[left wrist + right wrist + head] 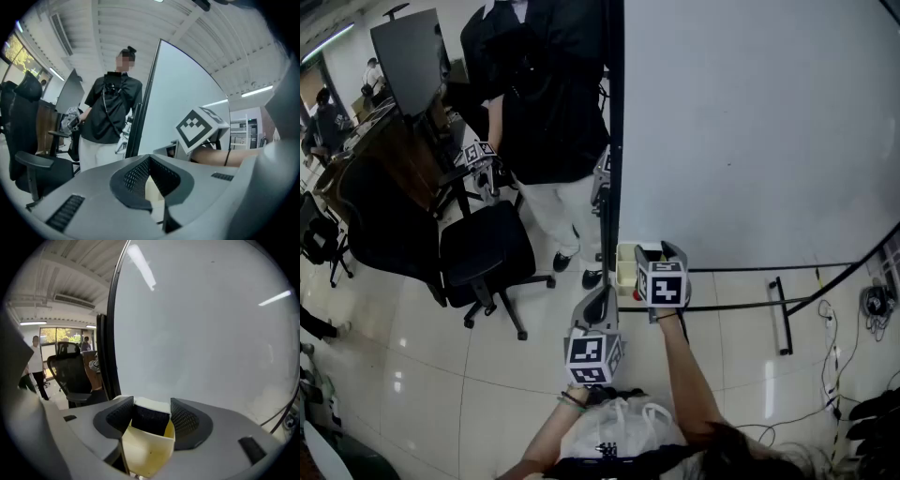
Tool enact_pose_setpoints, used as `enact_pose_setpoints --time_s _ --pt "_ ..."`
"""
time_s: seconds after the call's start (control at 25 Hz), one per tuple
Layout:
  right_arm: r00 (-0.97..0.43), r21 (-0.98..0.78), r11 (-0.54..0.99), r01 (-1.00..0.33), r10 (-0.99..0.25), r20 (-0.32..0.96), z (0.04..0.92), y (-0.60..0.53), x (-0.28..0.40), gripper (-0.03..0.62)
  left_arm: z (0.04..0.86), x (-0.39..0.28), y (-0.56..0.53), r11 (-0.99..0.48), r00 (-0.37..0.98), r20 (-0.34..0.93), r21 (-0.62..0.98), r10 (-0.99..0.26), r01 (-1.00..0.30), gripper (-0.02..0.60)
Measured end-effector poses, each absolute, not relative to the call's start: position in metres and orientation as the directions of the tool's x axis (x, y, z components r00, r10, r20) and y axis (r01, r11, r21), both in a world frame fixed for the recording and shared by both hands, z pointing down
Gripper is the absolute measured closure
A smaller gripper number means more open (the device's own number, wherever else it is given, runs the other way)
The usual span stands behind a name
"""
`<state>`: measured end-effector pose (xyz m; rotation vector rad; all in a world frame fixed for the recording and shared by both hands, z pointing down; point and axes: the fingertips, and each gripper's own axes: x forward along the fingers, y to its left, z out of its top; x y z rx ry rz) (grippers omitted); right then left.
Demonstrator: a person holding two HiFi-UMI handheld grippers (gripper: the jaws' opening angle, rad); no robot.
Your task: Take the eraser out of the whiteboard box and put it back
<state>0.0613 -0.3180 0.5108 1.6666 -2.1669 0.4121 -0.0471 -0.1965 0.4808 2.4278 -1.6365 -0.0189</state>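
Note:
A cream whiteboard box (626, 269) hangs at the left edge of the whiteboard (750, 122). In the right gripper view the black eraser (150, 420) with a white back stands in the top of the box (145, 455). My right gripper (152, 405) has a jaw against each side of it, shut on the eraser. In the head view the right gripper (649, 255) reaches into the box. My left gripper (601, 294) hangs lower left of the box, jaws shut with nothing in them; its tips (150, 159) meet.
A person in black (534, 94) stands left of the whiteboard holding other grippers (478, 153). Black office chairs (483, 253) stand on the tiled floor at the left. The whiteboard's stand foot (782, 315) and cables (830, 375) lie at the right.

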Motion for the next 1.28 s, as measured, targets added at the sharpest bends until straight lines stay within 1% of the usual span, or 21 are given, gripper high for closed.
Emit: enact_pose_setpoints --time_s 0.16,0.32,0.4,0.6,0.84,1.04,1.2,1.28 --pt "-0.26 -0.041 0.262 -0.964 -0.9 0.351 0.471 -0.302 0.066 0.339 0.487 -0.054 -0.193 -0.35 0.377 0.121 0.194 -0.918 -0.916 0.578" --pt "-0.298 -0.023 0.303 -0.953 -0.92 0.256 0.427 -0.283 0.066 0.339 0.491 -0.059 -0.196 -0.335 0.365 0.129 0.208 -0.922 -0.919 0.578" --pt "-0.318 -0.007 0.325 -0.946 -0.92 0.229 0.412 -0.268 0.07 0.341 0.491 -0.054 -0.196 -0.34 0.37 0.124 0.209 -0.921 -0.917 0.578" --pt "-0.342 0.003 0.351 -0.936 -0.915 0.213 0.409 -0.236 0.071 0.341 0.482 -0.048 -0.195 -0.354 0.379 0.106 0.196 -0.919 -0.914 0.578" --pt "-0.34 0.032 0.359 -0.933 -0.905 0.255 0.435 -0.229 0.068 0.344 0.469 -0.033 -0.198 -0.377 0.394 0.073 0.178 -0.916 -0.909 0.578" --pt "-0.348 0.03 0.366 -0.93 -0.905 0.244 0.432 -0.229 0.066 0.344 0.469 -0.023 -0.195 -0.423 0.432 0.099 0.105 -0.896 -0.9 0.58" --pt "-0.354 0.031 0.37 -0.929 -0.907 0.228 0.425 -0.23 0.066 0.344 0.463 -0.029 -0.197 -0.387 0.394 0.044 0.111 -0.918 -0.915 0.578" --pt "-0.362 0.029 0.377 -0.926 -0.905 0.225 0.422 -0.229 0.063 0.344 0.466 -0.034 -0.198 -0.367 0.373 0.047 0.099 -0.927 -0.925 0.578"
